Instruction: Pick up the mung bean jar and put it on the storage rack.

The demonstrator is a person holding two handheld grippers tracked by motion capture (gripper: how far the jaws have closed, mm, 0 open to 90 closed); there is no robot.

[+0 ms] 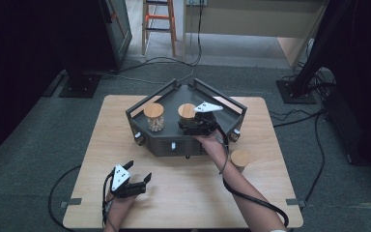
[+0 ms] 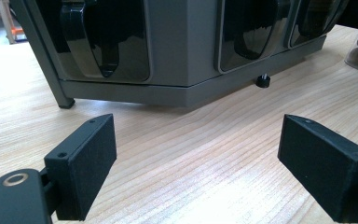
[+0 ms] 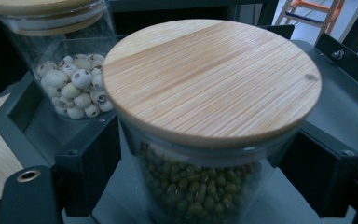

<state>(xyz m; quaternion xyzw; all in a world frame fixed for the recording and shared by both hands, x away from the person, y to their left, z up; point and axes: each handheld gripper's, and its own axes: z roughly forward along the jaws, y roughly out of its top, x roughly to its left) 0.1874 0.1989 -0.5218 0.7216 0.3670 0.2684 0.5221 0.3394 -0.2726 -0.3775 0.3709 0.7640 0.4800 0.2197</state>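
Where green-bean jar [image 3: 205, 140] stands, white-seed jar [image 3: 72, 70] just behind.

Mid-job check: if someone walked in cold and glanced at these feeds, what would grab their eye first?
Probably the jar of green beans with its wide bamboo lid, standing on the grey tray between the fingers of the right gripper. Beside it on the tray stands a second lidded jar of pale round seeds. The left gripper rests open on the wooden table, near the person's edge.
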